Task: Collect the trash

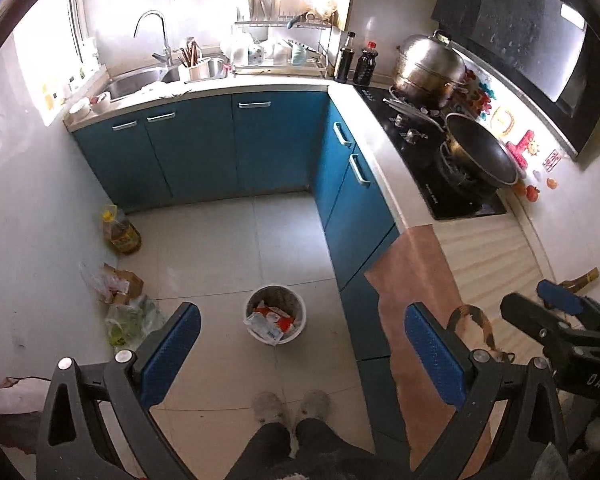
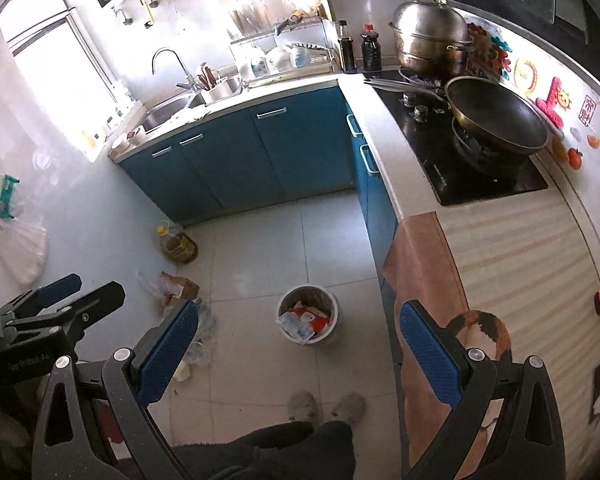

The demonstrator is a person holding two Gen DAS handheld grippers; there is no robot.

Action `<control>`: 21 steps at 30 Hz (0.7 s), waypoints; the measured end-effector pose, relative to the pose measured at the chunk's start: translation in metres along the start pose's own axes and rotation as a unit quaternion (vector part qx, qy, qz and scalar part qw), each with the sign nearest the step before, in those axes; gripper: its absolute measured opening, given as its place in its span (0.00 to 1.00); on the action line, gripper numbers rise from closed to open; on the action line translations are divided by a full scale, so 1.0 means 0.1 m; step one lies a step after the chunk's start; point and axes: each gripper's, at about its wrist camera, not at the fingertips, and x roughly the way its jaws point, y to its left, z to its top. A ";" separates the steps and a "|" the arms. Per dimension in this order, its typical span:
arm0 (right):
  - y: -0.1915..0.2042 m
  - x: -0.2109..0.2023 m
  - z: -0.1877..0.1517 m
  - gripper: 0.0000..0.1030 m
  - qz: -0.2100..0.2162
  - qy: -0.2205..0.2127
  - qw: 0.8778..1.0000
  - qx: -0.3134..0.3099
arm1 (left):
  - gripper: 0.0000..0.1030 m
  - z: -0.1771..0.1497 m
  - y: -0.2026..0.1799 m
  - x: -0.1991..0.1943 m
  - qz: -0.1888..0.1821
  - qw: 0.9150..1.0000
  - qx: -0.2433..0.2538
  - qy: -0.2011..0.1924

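A white trash bin [image 1: 275,315] stands on the tiled floor, holding red and white wrappers; it also shows in the right wrist view [image 2: 308,314]. My left gripper [image 1: 300,344] is open and empty, held high above the floor near the bin. My right gripper [image 2: 300,340] is open and empty too, at about the same height. Plastic bags and a cardboard box [image 1: 118,292] lie on the floor by the left wall, also in the right wrist view [image 2: 180,292]. The right gripper shows at the right edge of the left wrist view [image 1: 560,312].
Blue cabinets [image 1: 204,148] run under an L-shaped counter with a sink [image 1: 140,82]. A stove with a wok [image 1: 480,152] and a steel pot [image 1: 428,68] is on the right. An oil bottle [image 1: 120,232] stands on the floor. A striped cloth [image 2: 520,264] covers the near counter.
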 end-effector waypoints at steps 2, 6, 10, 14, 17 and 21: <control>-0.02 0.02 -0.02 0.99 0.005 0.003 1.000 -0.001 | 1.00 -0.02 -0.01 -0.03 0.001 1.000 -0.003 -0.001; -0.03 0.04 -0.04 0.99 0.010 0.010 1.000 -0.007 | 1.00 -0.04 0.00 -0.09 0.007 1.000 -0.012 -0.017; -0.02 0.07 -0.04 0.99 0.016 0.014 1.000 -0.011 | 1.00 -0.05 0.03 -0.11 -0.002 1.000 -0.016 -0.023; -0.02 0.08 -0.03 0.99 0.016 0.014 1.000 -0.012 | 1.00 -0.07 0.03 -0.10 0.003 1.000 -0.019 -0.019; -0.01 0.12 -0.02 0.99 0.019 0.018 1.000 -0.015 | 1.00 -0.08 0.03 -0.09 0.004 1.000 -0.021 -0.015; -0.02 0.16 -0.01 1.00 0.023 0.024 0.999 -0.017 | 1.00 -0.10 0.03 -0.08 0.005 1.000 -0.025 -0.010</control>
